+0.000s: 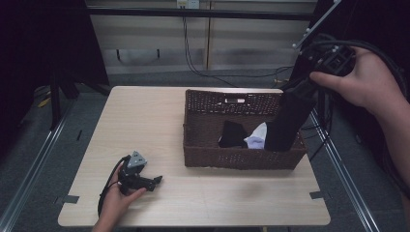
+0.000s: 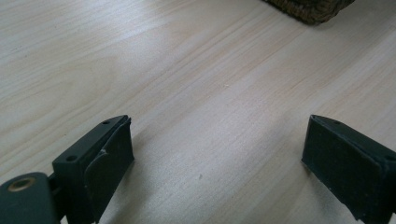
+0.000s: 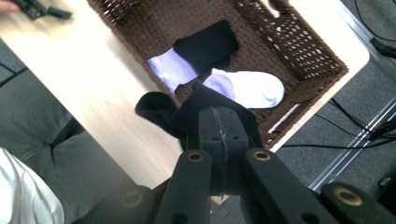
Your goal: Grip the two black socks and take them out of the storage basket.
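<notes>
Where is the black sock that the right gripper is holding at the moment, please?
In the high view the black sock hangs from the right gripper over the right end of the wicker basket, beside a white sock.

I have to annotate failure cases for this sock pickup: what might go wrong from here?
1. The right gripper pinches the black sock only at its top, so it may slip out as it rises.
2. Its lower end hangs inside the wicker basket, so it might snag on the weave or drag the white sock along.
3. The left gripper rests open on the table, so nothing steadies the basket.
</notes>
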Action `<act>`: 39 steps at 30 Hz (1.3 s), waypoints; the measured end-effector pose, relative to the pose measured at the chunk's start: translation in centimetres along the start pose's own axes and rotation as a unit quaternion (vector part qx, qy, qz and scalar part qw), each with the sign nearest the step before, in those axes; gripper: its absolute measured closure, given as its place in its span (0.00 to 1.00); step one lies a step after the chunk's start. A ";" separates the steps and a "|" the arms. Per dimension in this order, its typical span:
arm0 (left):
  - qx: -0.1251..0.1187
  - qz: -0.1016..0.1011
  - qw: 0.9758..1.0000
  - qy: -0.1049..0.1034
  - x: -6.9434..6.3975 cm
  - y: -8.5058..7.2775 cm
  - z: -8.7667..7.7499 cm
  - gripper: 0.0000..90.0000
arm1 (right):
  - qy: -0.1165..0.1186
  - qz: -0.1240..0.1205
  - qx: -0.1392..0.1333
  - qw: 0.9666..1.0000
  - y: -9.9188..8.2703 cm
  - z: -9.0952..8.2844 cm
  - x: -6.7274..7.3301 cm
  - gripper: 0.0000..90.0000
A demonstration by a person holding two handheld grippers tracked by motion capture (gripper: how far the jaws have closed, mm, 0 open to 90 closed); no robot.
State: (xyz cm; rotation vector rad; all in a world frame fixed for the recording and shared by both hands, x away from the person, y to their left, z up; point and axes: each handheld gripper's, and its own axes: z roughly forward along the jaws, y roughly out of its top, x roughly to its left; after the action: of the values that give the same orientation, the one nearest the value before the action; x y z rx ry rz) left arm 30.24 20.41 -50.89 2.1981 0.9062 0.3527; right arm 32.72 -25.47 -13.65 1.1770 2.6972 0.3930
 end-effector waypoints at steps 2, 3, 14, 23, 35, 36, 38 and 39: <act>0.000 0.000 1.000 0.000 0.0 0.0 0.0 0.09 | 0.005 -0.017 0.002 1.000 -0.3 0.3 0.9 1.00; 0.000 0.000 1.000 0.000 0.0 0.0 0.0 0.09 | 0.012 -0.022 0.000 1.000 -0.5 0.4 1.4 1.00; 0.000 -0.001 1.000 0.000 0.0 0.0 0.0 0.09 | 0.064 -0.075 0.011 0.995 -1.9 4.8 5.1 1.00; 0.000 0.000 1.000 0.000 0.0 0.0 0.0 0.09 | 0.110 -0.078 0.026 0.991 -3.3 9.7 5.8 1.00; -0.002 0.000 1.000 0.001 0.0 0.0 0.0 0.09 | 0.136 -0.065 0.058 0.987 -4.9 16.7 5.6 1.00; -0.002 -0.001 1.000 0.001 0.0 0.0 0.0 0.09 | 0.141 -0.069 0.061 0.986 -5.0 17.2 5.5 1.00; -0.003 -0.003 1.000 0.000 -0.1 0.0 0.1 0.09 | 0.143 -0.068 0.067 0.985 -5.1 18.2 5.5 1.00; -0.003 -0.004 1.000 0.000 -0.1 0.0 0.1 0.09 | 0.144 -0.066 0.070 0.985 -5.2 18.7 5.5 1.00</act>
State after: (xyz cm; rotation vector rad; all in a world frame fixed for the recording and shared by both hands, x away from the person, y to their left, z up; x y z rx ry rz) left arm 30.21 20.35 -50.94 2.1889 0.9117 0.3516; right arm 30.28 -21.56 -33.26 1.0352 3.0779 0.3844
